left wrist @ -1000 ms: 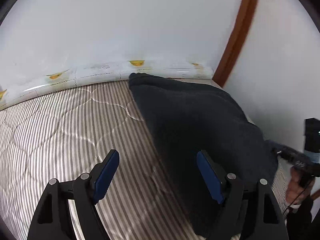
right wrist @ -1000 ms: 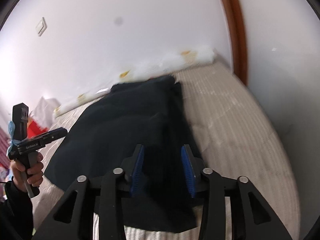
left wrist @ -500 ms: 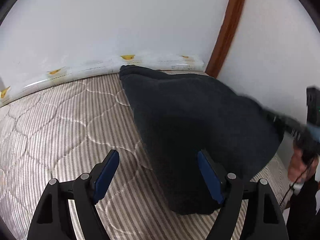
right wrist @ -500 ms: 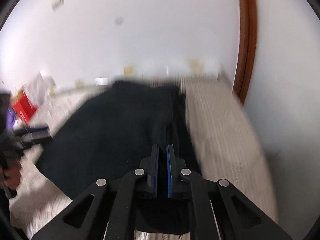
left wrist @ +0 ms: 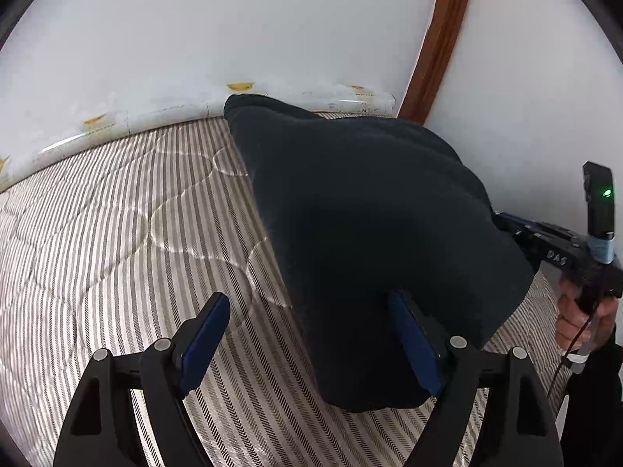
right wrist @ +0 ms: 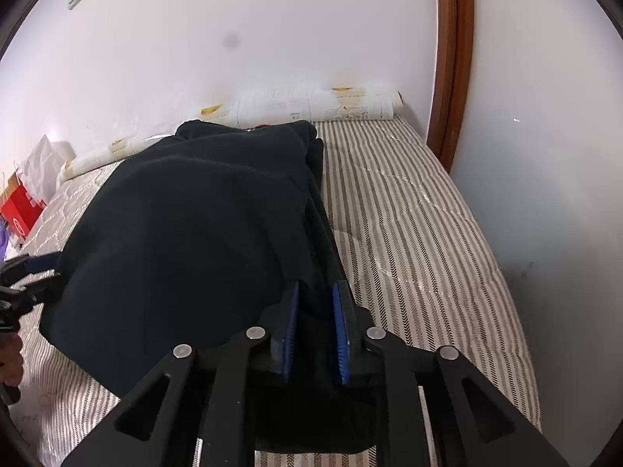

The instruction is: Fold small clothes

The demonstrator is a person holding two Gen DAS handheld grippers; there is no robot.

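left wrist view, left to right: a quilted mattress (left wrist: 128,233) with fine brown-and-white stripes and curved stitching fills the lower field. along the white wall lies a long white roll (left wrist: 163,114) of glossy printed sheet with small yellow motifs; its print is too small to read. the left gripper (left wrist: 307,334) shows black angular arms with round silver rivets and flat blue pads. its jaws are spread wide and have just opened a little further. the left pad hangs over bare mattress, and the right pad sits at the near edge of the dark garment (left wrist: 370,233) without pinching it. the garment is a soft, fleecy, near-black cloth, folded into a thick rounded heap on the right half of the mattress, its far end touching the roll. a brown wooden door frame (left wrist: 440,39) rises behind. at far right a hand (left wrist: 580,323) holds the right gripper's handle; white marks on its body read roughly "0a5", and a green light glows on an upright black block.

right wrist view, left to right: a red box (right wrist: 17,210) and white crumpled paper (right wrist: 44,163) sit at the mattress's far left. the right gripper (right wrist: 315,330), with ribbed blue pads, has just parted slightly; its jaws are narrowly apart with a fold of the garment's right edge between them, and whether the pads press it cannot be told.
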